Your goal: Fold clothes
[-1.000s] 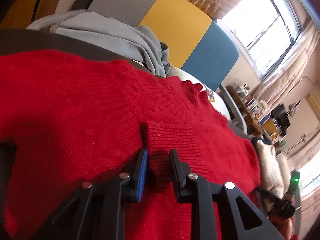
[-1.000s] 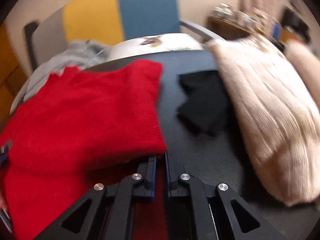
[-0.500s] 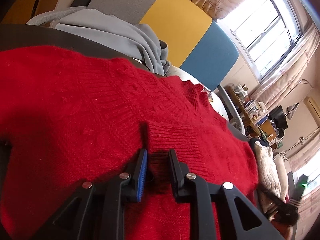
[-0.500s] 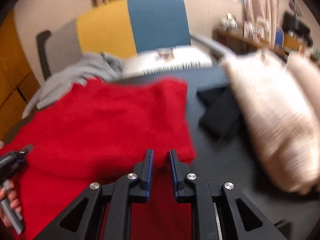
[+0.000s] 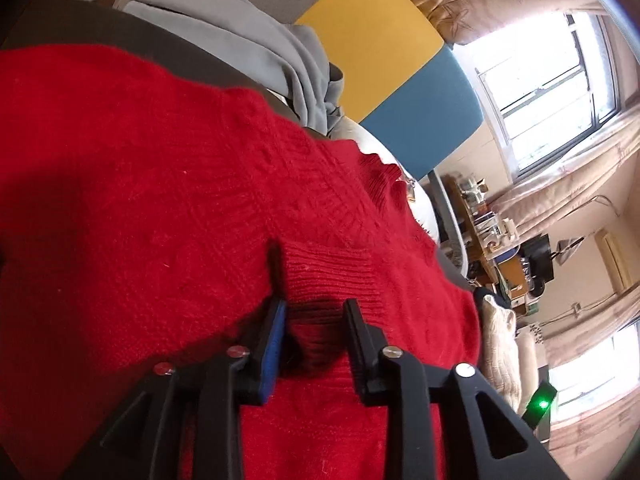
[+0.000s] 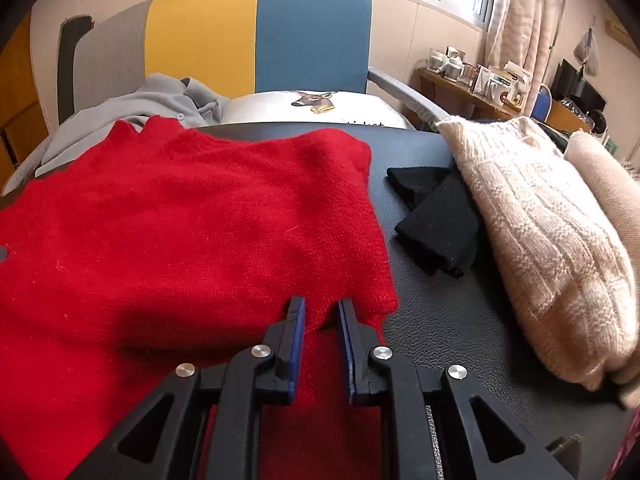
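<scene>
- On the dark bench [image 6: 460, 320], seen from the left wrist, the red sweater [image 5: 160, 200] is lying spread out; the left gripper [image 5: 316, 320] is holding its jaws partly apart around the ribbed cuff [image 5: 328, 276], not pinching it tight.
- From the right wrist, the right gripper [image 6: 320, 316] is keeping its jaws slightly apart, straddling the sweater's folded edge; a cream knit [image 6: 540, 240] and a black garment [image 6: 432, 216] are lying just beside.
</scene>
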### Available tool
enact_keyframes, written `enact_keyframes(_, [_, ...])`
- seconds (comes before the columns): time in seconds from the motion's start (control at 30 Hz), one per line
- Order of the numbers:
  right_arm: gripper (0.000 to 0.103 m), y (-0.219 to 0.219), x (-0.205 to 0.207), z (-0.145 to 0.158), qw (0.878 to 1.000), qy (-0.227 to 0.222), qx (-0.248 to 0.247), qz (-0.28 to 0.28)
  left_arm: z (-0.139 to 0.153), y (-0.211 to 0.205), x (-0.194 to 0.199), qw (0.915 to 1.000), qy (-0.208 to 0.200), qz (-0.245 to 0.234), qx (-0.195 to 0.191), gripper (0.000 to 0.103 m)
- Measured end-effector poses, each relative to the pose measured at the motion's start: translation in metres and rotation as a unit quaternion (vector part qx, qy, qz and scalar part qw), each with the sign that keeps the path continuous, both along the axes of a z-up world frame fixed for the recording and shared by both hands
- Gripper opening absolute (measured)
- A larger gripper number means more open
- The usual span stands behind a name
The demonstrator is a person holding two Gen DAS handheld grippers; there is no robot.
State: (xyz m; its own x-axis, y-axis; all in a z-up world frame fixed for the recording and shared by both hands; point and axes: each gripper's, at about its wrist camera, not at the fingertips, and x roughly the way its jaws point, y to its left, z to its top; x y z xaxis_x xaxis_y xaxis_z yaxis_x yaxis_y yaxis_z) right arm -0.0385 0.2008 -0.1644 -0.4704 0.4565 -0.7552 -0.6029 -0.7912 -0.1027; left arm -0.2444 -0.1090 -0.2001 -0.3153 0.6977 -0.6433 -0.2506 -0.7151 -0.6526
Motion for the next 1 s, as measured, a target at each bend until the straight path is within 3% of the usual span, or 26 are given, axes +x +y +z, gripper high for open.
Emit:
enact_keyframes(0.17, [0.018, 0.0, 0.002, 0.001, 1.0, 0.001, -0.002, -0.001, 0.025, -0.006, -0.002, 0.9987, 0.043, 0.012, -0.025, 0.007])
enact_keyframes(0.27, [0.018, -0.001, 0.001, 0.002, 1.0, -0.001, 0.001, -0.001, 0.011, -0.001, -0.005, 0.9969, 0.037, 0.002, -0.07, 0.007])
enact_keyframes(0.33, [0.018, -0.002, 0.0, 0.001, 1.0, -0.005, 0.006, -0.001, 0.002, 0.001, -0.001, 0.9955, 0.061, -0.014, -0.071, 0.008])
enact_keyframes(0.47, [0.018, -0.004, -0.001, 0.001, 1.0, -0.008, 0.011, -0.001, 0.002, -0.011, -0.005, 0.9994, 0.029, -0.007, -0.018, 0.014])
enact_keyframes(0.57, [0.018, -0.004, -0.002, 0.001, 1.0, -0.008, 0.012, -0.001, 0.011, -0.044, -0.01, 0.9991, -0.004, 0.034, 0.024, 0.021])
enact_keyframes(0.67, [0.018, -0.004, -0.001, 0.002, 1.0, -0.008, 0.012, -0.001, 0.03, -0.096, -0.008, 0.9936, 0.015, 0.101, 0.047, 0.029])
enact_keyframes(0.73, [0.019, -0.003, -0.001, 0.002, 1.0, -0.007, 0.011, -0.002, 0.04, -0.138, -0.007, 0.9862, 0.03, 0.155, 0.052, 0.034])
enact_keyframes(0.83, [0.02, -0.003, -0.001, 0.002, 1.0, -0.006, 0.011, -0.002, 0.051, -0.205, -0.006, 0.9682, 0.045, 0.241, 0.05, 0.035])
enact_keyframes(0.93, [0.02, -0.002, -0.001, 0.003, 1.0, -0.007, 0.011, -0.003, 0.053, -0.276, -0.005, 0.9411, 0.049, 0.333, 0.027, 0.036])
enact_keyframes(1.0, [0.021, -0.002, -0.002, 0.003, 1.0, -0.008, 0.012, -0.003, 0.054, -0.315, -0.002, 0.9172, 0.047, 0.395, 0.017, 0.036])
